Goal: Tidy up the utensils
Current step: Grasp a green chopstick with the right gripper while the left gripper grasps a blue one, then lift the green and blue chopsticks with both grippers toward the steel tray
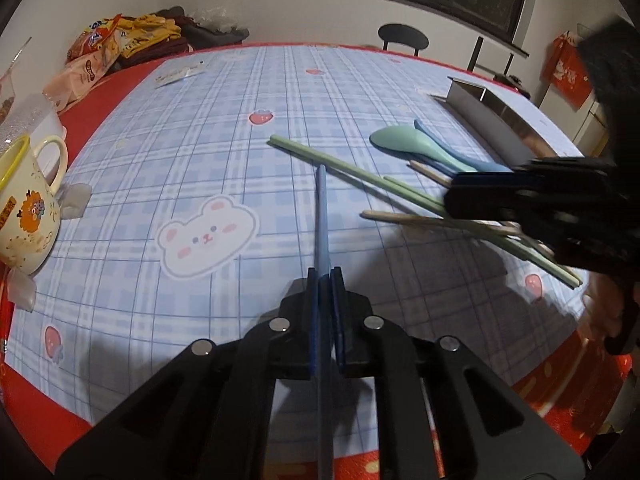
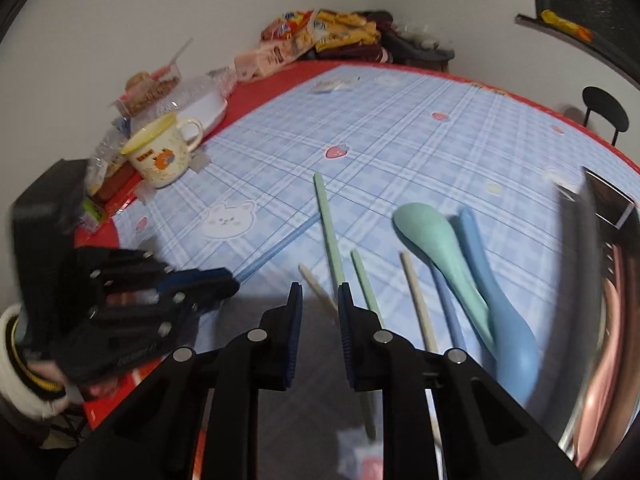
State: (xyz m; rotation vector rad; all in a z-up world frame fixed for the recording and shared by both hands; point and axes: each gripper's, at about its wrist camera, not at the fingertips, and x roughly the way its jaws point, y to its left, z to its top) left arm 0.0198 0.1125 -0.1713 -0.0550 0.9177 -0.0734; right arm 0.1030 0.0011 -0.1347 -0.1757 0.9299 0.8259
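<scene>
My left gripper [image 1: 324, 276] is shut on a blue chopstick [image 1: 321, 208] that points away across the blue checked tablecloth [image 1: 200, 140]. The right wrist view shows that gripper [image 2: 234, 280] at the left with the stick [image 2: 280, 246] sticking out. My right gripper [image 2: 319, 292] hovers over a pair of green chopsticks [image 2: 328, 220], with a gap between its pads and the longer stick running by its right finger. In the left wrist view it [image 1: 452, 196] is blurred above the green chopsticks [image 1: 360, 172]. A teal spoon [image 2: 432, 236], a blue spoon [image 2: 504, 320] and wooden chopsticks [image 2: 416, 300] lie to the right.
A steel holder [image 1: 492, 120] stands at the far right of the cloth. A cream mug [image 1: 24, 216] and a white lidded bowl [image 2: 200, 100] sit at the left edge. Snack bags [image 1: 104, 48] are piled at the far corner. A black chair [image 1: 402, 36] stands beyond the table.
</scene>
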